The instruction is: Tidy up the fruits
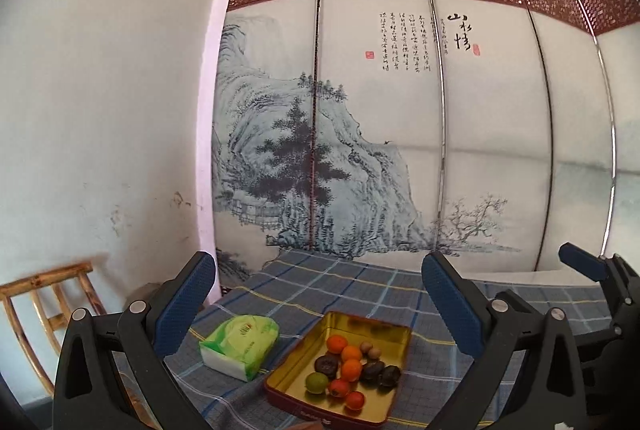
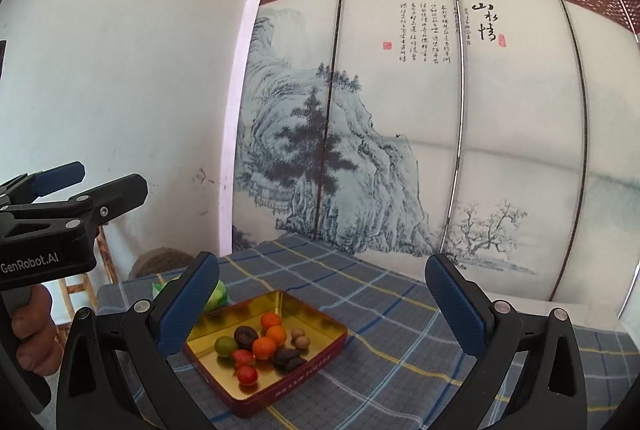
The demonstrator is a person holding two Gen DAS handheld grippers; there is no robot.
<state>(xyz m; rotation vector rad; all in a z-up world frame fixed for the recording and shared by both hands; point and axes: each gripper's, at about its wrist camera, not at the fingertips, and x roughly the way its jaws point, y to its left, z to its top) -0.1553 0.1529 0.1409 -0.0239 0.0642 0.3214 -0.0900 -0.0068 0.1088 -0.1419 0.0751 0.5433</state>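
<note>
A gold tin tray (image 1: 384, 326) (image 2: 320, 318) with red sides sits on the checked tablecloth. It holds several small fruits: orange tangerines (image 1: 352, 369) (image 2: 264, 347), red ones (image 1: 355, 400) (image 2: 247, 375), a green one (image 1: 316, 382) (image 2: 225, 345), dark ones (image 1: 325, 366) (image 2: 245, 336) and two tan nuts (image 1: 374, 353) (image 2: 302, 342). My left gripper (image 1: 316, 294) is open and empty, held above and before the tray. My right gripper (image 2: 322, 300) is open and empty, also above the tray. The right gripper shows at the left view's right edge (image 1: 592, 270); the left gripper shows at the right view's left edge (image 2: 76, 186).
A green tissue pack (image 1: 240, 346) (image 2: 218, 292) lies left of the tray on the blue checked tablecloth (image 1: 440, 370) (image 2: 400, 370). A painted folding screen (image 1: 400, 130) stands behind the table. A bamboo stool (image 1: 48, 306) stands at the left by the white wall.
</note>
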